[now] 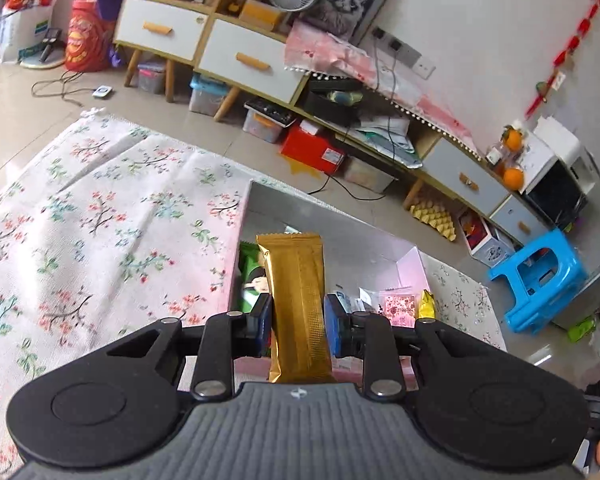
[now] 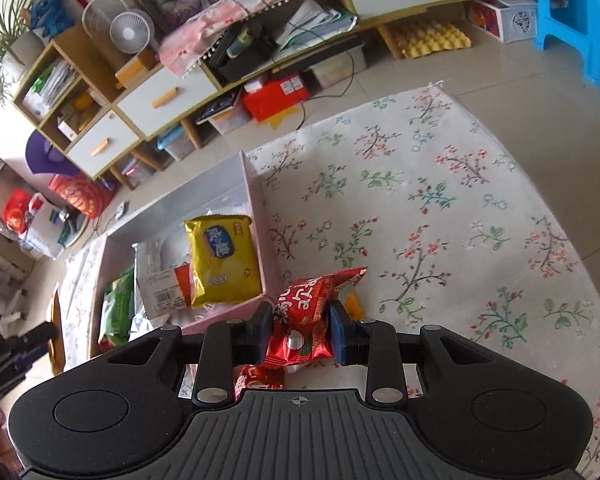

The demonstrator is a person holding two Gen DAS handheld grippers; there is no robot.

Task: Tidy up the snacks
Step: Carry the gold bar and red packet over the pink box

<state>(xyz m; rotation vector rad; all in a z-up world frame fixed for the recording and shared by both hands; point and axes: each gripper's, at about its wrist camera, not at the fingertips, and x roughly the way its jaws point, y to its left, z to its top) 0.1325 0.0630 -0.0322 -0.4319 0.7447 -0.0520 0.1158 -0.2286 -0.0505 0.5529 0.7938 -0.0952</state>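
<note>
We record the left gripper (image 1: 298,322) with its fingers (image 1: 337,325) closed on a long gold foil snack bar (image 1: 298,304), gripped across its middle. The bar stands lengthwise along the fingers and hangs above the open pale pink rectangular box (image 1: 408,258) on the floral-printed tablecloth (image 1: 100,220) covering the table. Inside the box, on this view, we note a green packet (image 1: 252,276), a pink patterned sachet (image 1: 399,305) and a small yellow wrapper (image 1: 426,304).

The right gripper (image 2: 300,330) has its fingers (image 2: 338,334) clamped on a crinkled red foil snack packet (image 2: 306,312), held just beside the near wall of the box (image 2: 256,184), over the tablecloth (image 2: 440,220). A yellow snack bag (image 2: 222,260) lies inside the box against its right wall, next to a white printed carton (image 2: 160,280). A second red packet (image 2: 256,378) shows below the gripped one.
</note>
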